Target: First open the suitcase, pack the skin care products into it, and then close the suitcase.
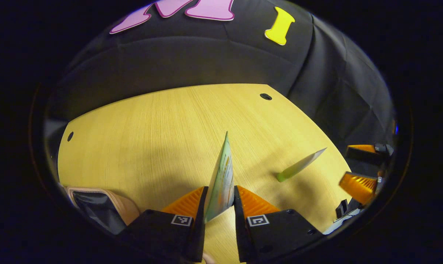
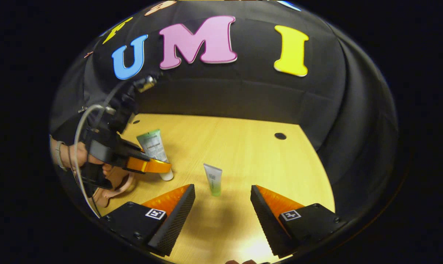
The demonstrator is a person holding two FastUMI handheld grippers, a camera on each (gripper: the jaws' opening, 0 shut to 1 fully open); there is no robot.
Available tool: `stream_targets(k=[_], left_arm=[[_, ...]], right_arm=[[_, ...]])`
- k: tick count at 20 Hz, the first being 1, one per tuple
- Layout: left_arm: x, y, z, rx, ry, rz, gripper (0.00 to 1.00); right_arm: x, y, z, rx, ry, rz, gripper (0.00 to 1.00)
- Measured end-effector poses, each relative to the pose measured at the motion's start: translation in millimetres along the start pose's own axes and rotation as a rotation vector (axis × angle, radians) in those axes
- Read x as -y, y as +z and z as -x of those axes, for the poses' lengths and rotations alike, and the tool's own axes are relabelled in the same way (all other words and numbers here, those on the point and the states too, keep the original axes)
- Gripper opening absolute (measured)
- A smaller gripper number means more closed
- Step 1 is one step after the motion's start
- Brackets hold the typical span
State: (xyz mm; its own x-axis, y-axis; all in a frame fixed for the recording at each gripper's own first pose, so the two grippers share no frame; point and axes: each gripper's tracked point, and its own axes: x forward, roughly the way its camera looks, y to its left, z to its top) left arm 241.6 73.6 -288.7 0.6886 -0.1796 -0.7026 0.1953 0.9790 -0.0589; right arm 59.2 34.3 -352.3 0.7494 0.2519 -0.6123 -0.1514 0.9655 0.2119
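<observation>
My left gripper is shut on a large pale-green tube, which stands edge-on between its fingers above the wooden table. In the right gripper view the same tube is held with its white cap down by the left gripper. A small green tube stands on its cap just beyond my open right gripper, between the lines of its fingers and untouched. That small tube also shows to the right in the left gripper view, near the right gripper. The pink suitcase lies open at the lower left.
A hand with a wristband holds the left gripper, with a cable looping beside it. A pink suitcase edge lies under that gripper. The table has small dark holes near its far edge, and black cloth walls stand close behind.
</observation>
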Motion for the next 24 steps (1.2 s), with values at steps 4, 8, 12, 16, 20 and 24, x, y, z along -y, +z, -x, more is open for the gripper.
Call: stream_targets(k=[4, 8, 12, 16, 20, 24], left_arm=[[14, 11, 58, 0.04, 0.005, 0.075, 0.43], [2, 0, 119, 0.057, 0.039, 0.153, 0.4], [-59, -56, 183, -0.062, 0.148, 0.172, 0.43], [-139, -123, 210, -0.322, 0.273, 0.291, 0.4], [-184, -194, 232, -0.612, 0.334, 0.374, 0.4], [-175, -240, 192, -0.763, 0.249, 0.663, 0.4]], right_arm=[[-4, -27, -67, -0.099, 0.051, -0.027, 0.98], [-4, -44, -109, -0.147, 0.077, -0.072, 0.72], [-8, -29, -105, -0.113, 0.098, -0.115, 0.28], [-24, -10, -73, -0.081, 0.153, -0.126, 0.28], [-46, -2, -34, -0.057, 0.201, -0.051, 0.28], [-82, 0, 0, -0.071, 0.27, -0.082, 0.28]])
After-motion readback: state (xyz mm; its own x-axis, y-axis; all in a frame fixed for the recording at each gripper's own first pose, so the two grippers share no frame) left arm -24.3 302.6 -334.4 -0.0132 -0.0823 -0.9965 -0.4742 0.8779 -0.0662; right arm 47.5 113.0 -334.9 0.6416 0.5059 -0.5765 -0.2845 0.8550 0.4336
